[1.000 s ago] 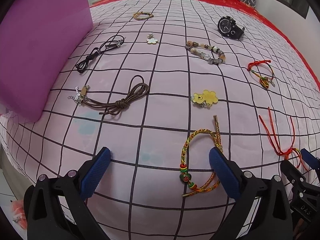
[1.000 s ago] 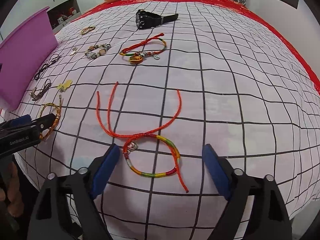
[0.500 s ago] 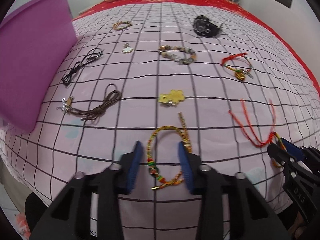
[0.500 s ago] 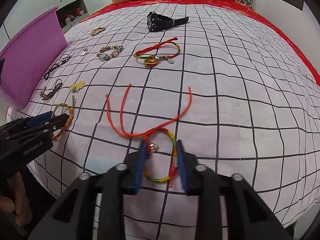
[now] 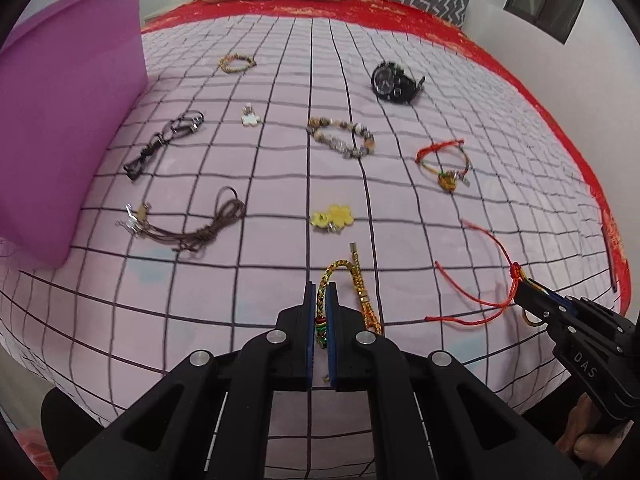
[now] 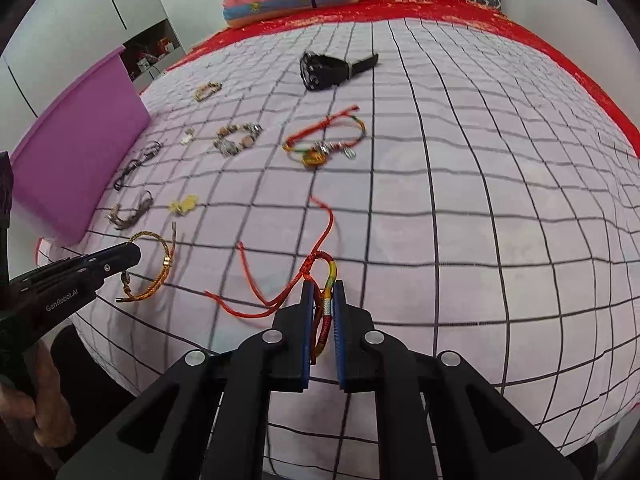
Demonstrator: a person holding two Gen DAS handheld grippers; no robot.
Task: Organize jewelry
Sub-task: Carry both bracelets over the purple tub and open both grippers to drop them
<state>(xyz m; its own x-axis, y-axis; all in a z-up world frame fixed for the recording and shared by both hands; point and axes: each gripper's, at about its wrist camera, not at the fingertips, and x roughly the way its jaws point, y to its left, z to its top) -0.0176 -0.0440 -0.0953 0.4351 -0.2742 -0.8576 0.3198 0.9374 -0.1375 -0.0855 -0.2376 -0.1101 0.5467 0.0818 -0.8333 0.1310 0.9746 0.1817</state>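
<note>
Near the bed's front edge, left tongs [image 5: 320,300] grip the gold braided bracelet [image 5: 360,284]; right tongs [image 6: 324,300] pinch the red cord bracelet [image 6: 320,264]; lift slowly, tails clear, toward the purple box [image 5: 68,120].

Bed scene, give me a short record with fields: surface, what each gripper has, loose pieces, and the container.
surface: pink grid-patterned bedspread
left gripper: shut on gold braided bracelet
right gripper: shut on red cord bracelet with rainbow band
loose pieces: black wristwatch, stone bead bracelet, yellow flower charm, brown cord necklace
container: purple plastic bin, at the bed's left edge
</note>
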